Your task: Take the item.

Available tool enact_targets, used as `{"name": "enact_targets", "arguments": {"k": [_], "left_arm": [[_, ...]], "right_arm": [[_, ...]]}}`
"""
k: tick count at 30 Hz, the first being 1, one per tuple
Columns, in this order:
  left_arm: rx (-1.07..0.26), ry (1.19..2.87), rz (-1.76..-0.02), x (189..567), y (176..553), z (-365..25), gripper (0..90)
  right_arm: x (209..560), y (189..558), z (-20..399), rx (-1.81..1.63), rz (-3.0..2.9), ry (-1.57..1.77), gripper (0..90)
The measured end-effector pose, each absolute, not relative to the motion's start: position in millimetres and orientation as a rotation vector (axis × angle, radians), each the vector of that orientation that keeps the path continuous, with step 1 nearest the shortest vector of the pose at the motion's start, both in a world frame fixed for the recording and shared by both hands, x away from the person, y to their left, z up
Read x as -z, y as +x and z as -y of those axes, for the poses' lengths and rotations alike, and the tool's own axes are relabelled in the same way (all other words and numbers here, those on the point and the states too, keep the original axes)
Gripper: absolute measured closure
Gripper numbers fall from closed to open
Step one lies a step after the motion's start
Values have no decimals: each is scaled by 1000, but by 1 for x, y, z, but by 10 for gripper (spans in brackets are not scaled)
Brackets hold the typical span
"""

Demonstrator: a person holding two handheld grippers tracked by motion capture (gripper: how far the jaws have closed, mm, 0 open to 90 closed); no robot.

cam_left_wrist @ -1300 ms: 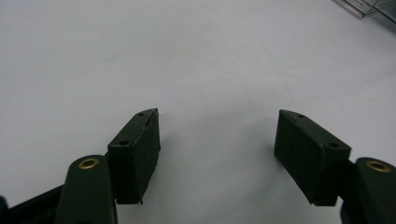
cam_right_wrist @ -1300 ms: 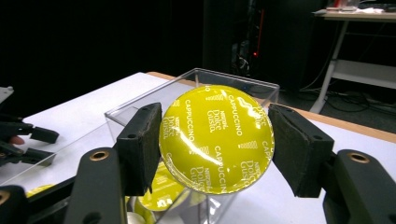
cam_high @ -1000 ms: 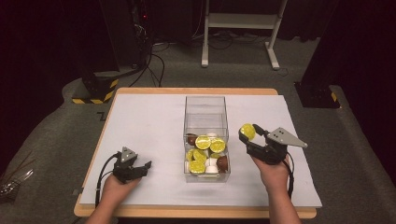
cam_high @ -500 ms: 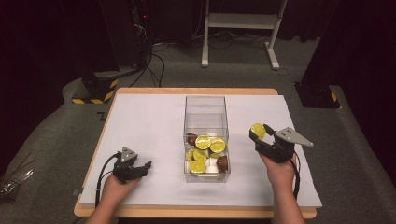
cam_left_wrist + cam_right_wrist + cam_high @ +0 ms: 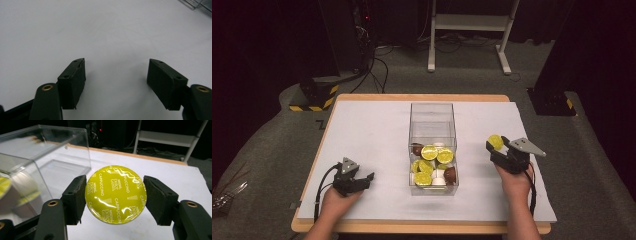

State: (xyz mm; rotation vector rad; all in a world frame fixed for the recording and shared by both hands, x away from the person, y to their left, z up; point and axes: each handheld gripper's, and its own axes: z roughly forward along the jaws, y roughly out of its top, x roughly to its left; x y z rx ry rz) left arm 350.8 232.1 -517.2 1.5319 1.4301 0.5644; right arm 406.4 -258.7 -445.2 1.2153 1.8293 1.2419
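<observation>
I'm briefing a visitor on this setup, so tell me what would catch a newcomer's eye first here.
First, the bright yellow coffee capsule clamped in the right claw, its foil lid printed "Cappuccino", held above the white table cover to the right of the box. Next, the clear plastic box at the table's middle, its near end piled with yellow, brown and white capsules. The left claw rests open and empty at the near left.

**Yellow capsule clamped in the right tool**

We see a round coffee capsule with a glossy yellow foil lid – printed "Cappuccino" and a brand name in white – gripped at its rim between the two black pads of the right tool. Its lid faces the tool's camera. From above, we find the capsule raised over the white surface, well right of the clear box.
</observation>
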Motion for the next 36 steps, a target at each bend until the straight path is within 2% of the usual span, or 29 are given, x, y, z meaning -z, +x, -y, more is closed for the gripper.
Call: {"name": "enact_targets", "arguments": {"k": [22, 36], "left_arm": [[-565, 1533, -1430, 517, 351, -232, 315], [-565, 1531, -1430, 517, 351, -232, 315]], "right_arm": [[486, 429, 263, -1024, -1934, 1352, 378], [493, 431, 261, -962, -1967, 1356, 375]]}}
